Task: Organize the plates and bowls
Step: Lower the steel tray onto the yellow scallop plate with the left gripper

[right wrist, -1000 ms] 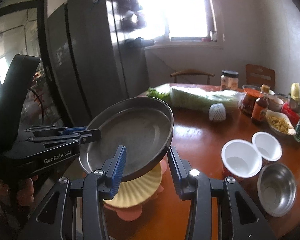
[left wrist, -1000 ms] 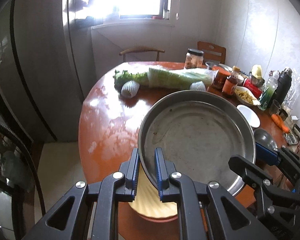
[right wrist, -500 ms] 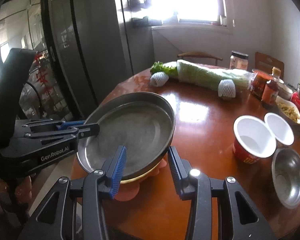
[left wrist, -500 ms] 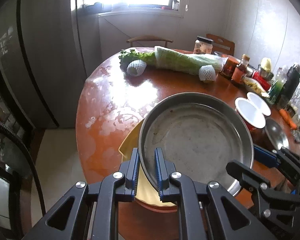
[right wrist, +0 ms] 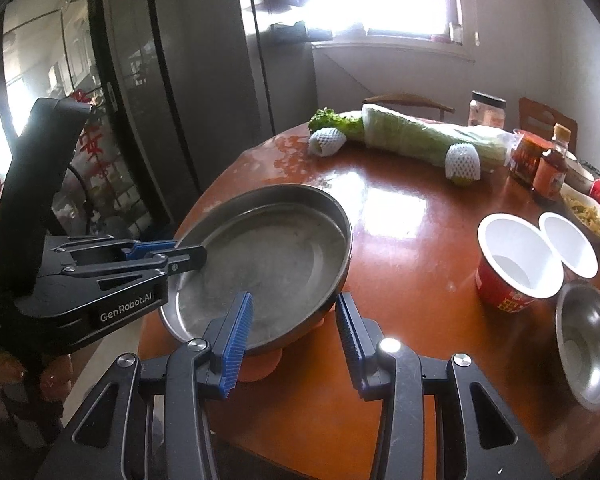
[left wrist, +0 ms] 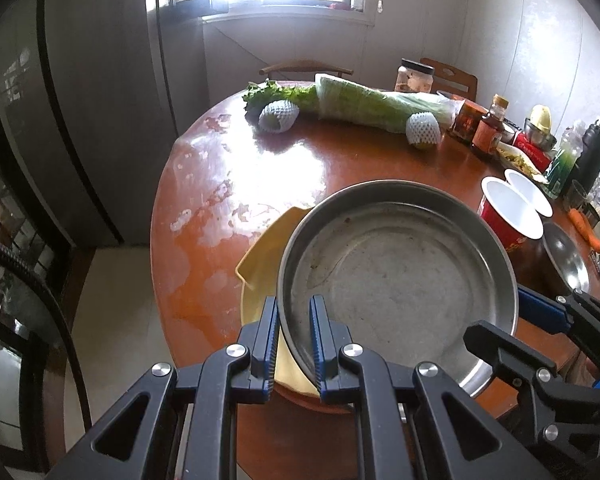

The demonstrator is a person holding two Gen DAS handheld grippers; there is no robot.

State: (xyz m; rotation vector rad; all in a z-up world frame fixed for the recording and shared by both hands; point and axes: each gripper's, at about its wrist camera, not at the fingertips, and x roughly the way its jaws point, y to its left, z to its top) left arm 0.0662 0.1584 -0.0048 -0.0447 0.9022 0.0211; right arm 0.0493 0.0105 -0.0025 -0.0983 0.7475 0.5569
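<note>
My left gripper (left wrist: 294, 342) is shut on the near rim of a large round steel pan (left wrist: 396, 284). The pan lies low over a yellow plate (left wrist: 260, 276) that sits on an orange plate (right wrist: 264, 364); whether it rests on them is unclear. In the right wrist view the pan (right wrist: 268, 264) hides the yellow plate. My right gripper (right wrist: 294, 344) is open, its fingers on either side of the pan's near rim without gripping it. A small steel bowl (right wrist: 590, 344) and two white-lined cups (right wrist: 516, 258) stand to the right.
The round brown table (left wrist: 236, 168) holds a wrapped cabbage (left wrist: 376, 106), two foam-netted fruits (left wrist: 278, 116), jars, sauce bottles (left wrist: 490, 130) and a carrot (left wrist: 586, 226) along the far and right sides. A grey fridge (right wrist: 204, 80) stands to the left, a chair (left wrist: 306, 70) behind.
The pan has come down from well above the yellow plate to just over it, covering most of it. Both grippers moved down with it; the right one stayed open.
</note>
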